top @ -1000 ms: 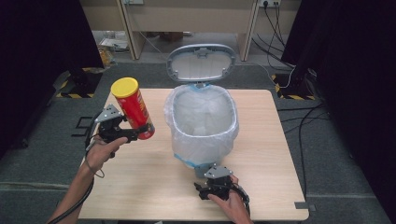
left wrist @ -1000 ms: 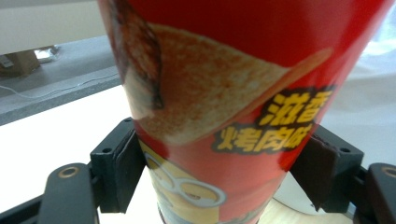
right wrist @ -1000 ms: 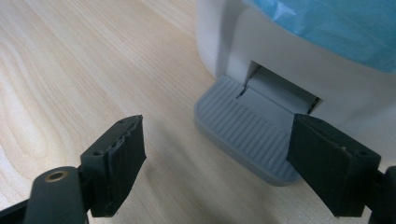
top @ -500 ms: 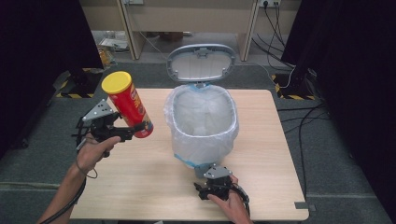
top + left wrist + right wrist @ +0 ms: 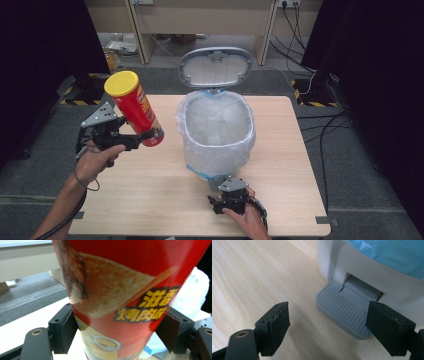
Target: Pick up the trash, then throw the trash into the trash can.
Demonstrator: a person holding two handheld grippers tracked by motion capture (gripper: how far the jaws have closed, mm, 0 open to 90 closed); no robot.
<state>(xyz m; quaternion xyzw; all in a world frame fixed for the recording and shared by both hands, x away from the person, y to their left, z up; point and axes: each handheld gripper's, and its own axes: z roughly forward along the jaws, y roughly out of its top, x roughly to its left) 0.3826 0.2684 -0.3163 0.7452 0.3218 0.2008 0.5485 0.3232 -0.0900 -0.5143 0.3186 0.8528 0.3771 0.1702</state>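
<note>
Chips can [image 5: 134, 109], base cut off in the left gripper view, pinched by left tool [image 5: 135, 140]; right tool [image 5: 328, 327] spread.

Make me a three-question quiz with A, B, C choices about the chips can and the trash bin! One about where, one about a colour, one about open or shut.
1. Where is the chips can?
A. Lying on the table
B. Held in the air to the left of the pedal bin
C. Inside the bin

2. What colour is the can's cap?
A. Yellow
B. Green
C. White

3. How is the bin lid?
A. Shut
B. Lying on the floor
C. Raised open

Answers:
1. B: the left gripper clamps the can above the table, beside the bin.
2. A: the high view shows a yellow cap on the red can.
3. C: the lid stands up behind the bag-lined opening; the right gripper sits open by the pedal.
</note>
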